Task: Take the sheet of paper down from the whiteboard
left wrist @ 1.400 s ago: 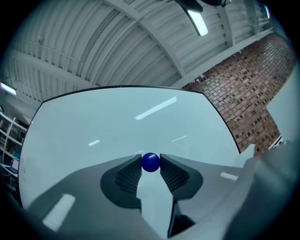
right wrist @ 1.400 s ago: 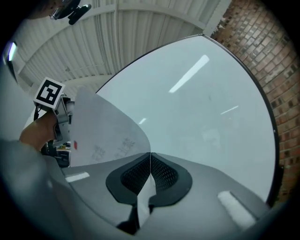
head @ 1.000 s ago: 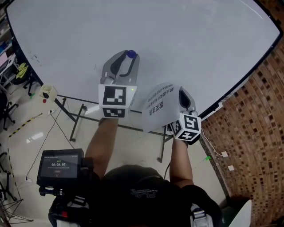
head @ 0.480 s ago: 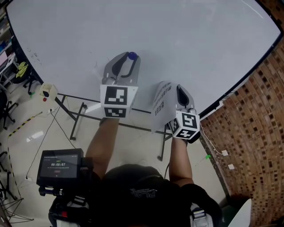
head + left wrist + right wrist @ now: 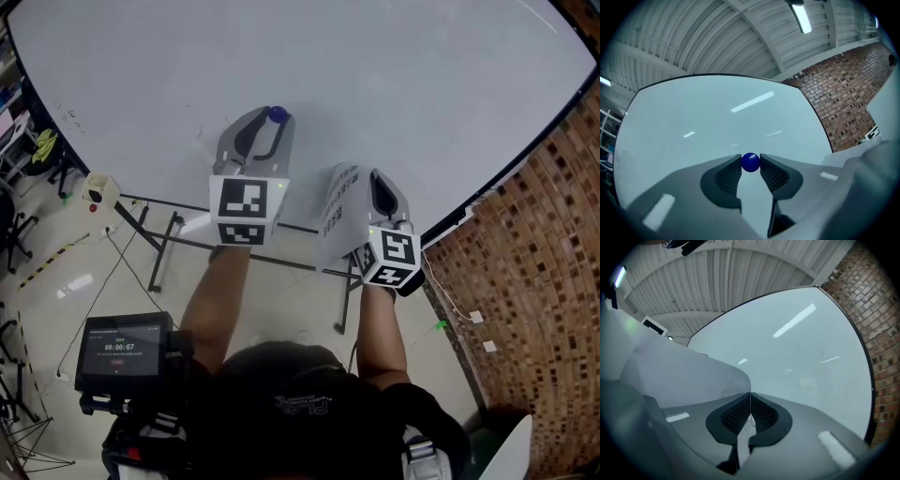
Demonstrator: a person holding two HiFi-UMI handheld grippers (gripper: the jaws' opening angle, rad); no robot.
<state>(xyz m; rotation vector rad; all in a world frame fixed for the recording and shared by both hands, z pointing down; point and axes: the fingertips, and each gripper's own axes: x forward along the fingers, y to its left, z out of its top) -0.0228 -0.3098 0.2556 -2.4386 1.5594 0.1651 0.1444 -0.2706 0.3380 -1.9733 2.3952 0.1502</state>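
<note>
**Asker:** What's ahead of your claws?

**Me:** The whiteboard (image 5: 394,75) fills nearly everything in front of both of them. A brick wall (image 5: 534,234) runs off past the board, out to the right of my right claw.

**Asker:** Where's the sheet?

**Me:** The sheet of paper (image 5: 337,214) is in my right claw (image 5: 377,184). The jaws are pressed together with the paper's edge pinched between the pads. The rest of the sheet curls away to that claw's left, so it hangs between my two claws (the printed side faces me, but the print is too small to read). I can't tell whether any part of it touches the board.

**Asker:** Anything behind you?

**Me:** A small screen (image 5: 120,349) sits well behind my left claw, down beside my left arm.

**Asker:** And the left claw?

**Me:** My left claw (image 5: 273,124) points at the board, to the left of the sheet and clear of it. Its jaws stand fairly wide but they aren't empty. They grip a blue ball (image 5: 750,162) right at the fingertips, with one pad against each side.
</note>
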